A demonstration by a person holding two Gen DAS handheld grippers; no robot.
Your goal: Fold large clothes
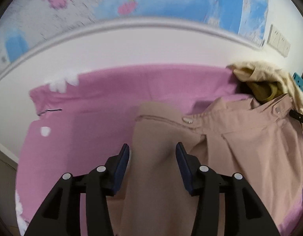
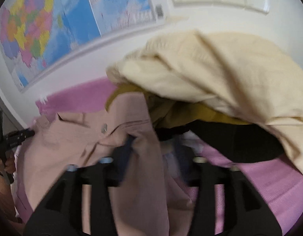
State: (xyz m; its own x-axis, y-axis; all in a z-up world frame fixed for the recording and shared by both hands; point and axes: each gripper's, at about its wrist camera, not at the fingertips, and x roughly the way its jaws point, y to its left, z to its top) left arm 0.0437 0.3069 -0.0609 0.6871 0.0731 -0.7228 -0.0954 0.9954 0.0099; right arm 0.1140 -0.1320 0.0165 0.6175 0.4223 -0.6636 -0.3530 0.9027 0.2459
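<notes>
Left wrist view: pink-beige trousers [image 1: 220, 137] spread centre to right of frame on pink sheet [image 1: 92, 102]. Left gripper [image 1: 152, 153] angled down over a trouser leg, fingers [image 1: 124, 157] part open, cloth running between, pads not pressing. Right wrist view: right gripper [image 2: 155, 153] blurred, jaws apart, trouser fold [image 2: 145, 167] between; grip unclear. Cream garment [image 2: 220, 74] heaped upper right over mustard and black cloth. Wall map [image 2: 33, 31] upper left, white wall behind.
</notes>
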